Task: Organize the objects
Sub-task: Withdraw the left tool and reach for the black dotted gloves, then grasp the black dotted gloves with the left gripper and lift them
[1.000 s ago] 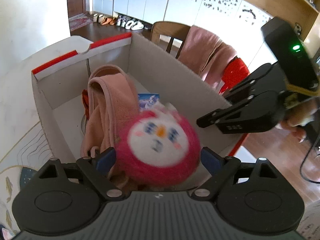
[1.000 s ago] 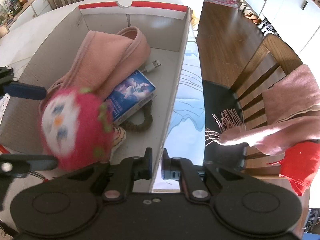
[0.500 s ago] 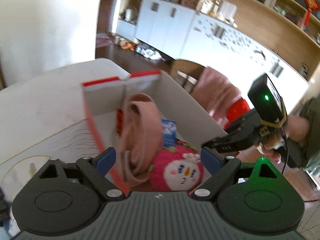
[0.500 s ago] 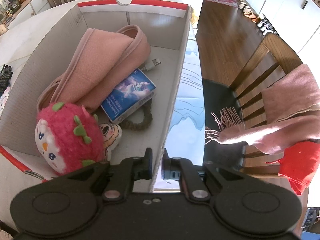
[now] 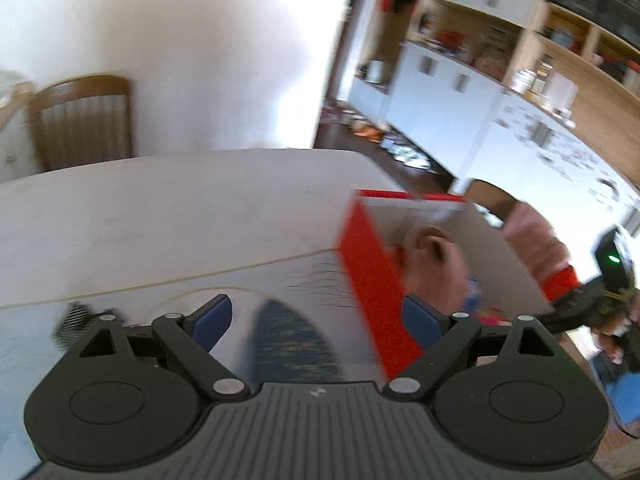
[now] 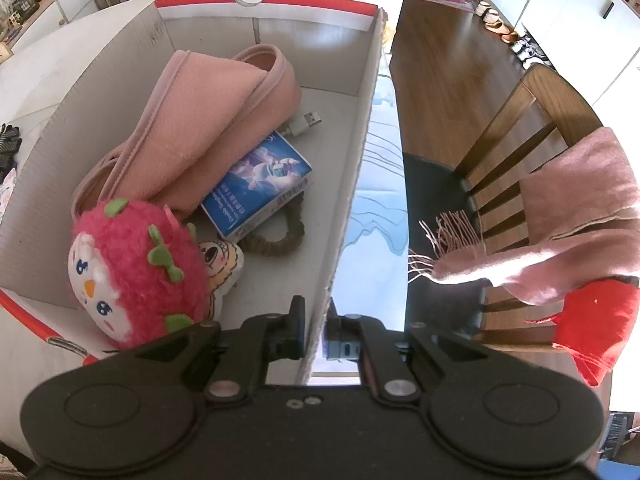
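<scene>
A white cardboard box with red edges [image 6: 362, 92] stands on the table. In it lie a pink plush toy with a white face [image 6: 132, 276], a folded pink cloth [image 6: 208, 120], a blue packet [image 6: 260, 178], a USB plug [image 6: 306, 120] and a braided cord [image 6: 276, 242]. My right gripper [image 6: 316, 330] is shut on the box's right wall near its front corner. My left gripper [image 5: 316, 316] is open and empty, left of the box [image 5: 372, 280] and above the table.
A dark glove [image 6: 8, 146] lies on the table left of the box; it shows blurred in the left wrist view [image 5: 76, 314]. A wooden chair [image 6: 520, 128] draped with a pink scarf [image 6: 560, 216] and a red cloth [image 6: 600, 316] stands to the right. Another chair [image 5: 80, 120] stands beyond the table.
My left gripper let the plush toy go into the box, then drew back and swung left over the table. The right gripper kept its hold on the box wall.
</scene>
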Demonstrator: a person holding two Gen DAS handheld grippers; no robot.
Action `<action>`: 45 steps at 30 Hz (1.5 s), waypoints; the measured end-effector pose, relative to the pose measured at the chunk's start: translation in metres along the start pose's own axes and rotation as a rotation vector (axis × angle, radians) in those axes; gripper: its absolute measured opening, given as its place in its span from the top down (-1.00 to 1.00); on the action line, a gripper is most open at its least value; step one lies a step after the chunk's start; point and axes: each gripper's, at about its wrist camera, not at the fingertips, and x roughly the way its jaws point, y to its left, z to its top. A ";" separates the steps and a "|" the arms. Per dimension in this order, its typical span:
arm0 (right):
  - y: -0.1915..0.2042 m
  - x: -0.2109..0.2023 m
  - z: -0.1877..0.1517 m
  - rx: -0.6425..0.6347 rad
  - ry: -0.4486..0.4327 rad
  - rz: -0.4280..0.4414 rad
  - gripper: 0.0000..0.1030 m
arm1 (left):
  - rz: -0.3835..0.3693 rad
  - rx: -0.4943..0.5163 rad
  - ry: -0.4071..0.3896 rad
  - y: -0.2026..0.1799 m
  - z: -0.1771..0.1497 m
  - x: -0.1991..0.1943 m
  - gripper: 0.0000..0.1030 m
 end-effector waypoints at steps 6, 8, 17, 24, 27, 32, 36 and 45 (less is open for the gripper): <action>0.003 0.001 0.001 0.003 0.006 -0.013 0.87 | 0.131 -0.085 0.014 0.050 -0.003 0.001 -0.91; 0.002 0.001 0.001 0.007 0.008 -0.016 0.87 | 0.166 -0.094 0.027 0.062 -0.003 0.006 -0.93; 0.003 0.003 0.000 0.023 0.020 -0.027 0.87 | 0.271 -0.138 0.077 0.106 -0.014 0.032 -0.99; 0.004 0.006 0.000 0.036 0.030 -0.034 0.87 | 0.330 -0.174 0.169 0.135 -0.019 0.068 -0.99; 0.003 0.008 -0.001 0.041 0.039 -0.036 0.87 | 0.357 -0.193 0.194 0.144 -0.021 0.081 -0.99; 0.001 0.010 -0.002 0.049 0.047 -0.043 0.87 | 0.387 -0.210 0.230 0.155 -0.026 0.100 -0.99; 0.001 0.011 -0.002 0.049 0.047 -0.043 0.89 | 0.401 -0.226 0.252 0.164 -0.033 0.111 -0.99; 0.000 0.011 -0.002 0.048 0.048 -0.043 0.91 | 0.408 -0.258 0.264 0.171 -0.040 0.119 -0.97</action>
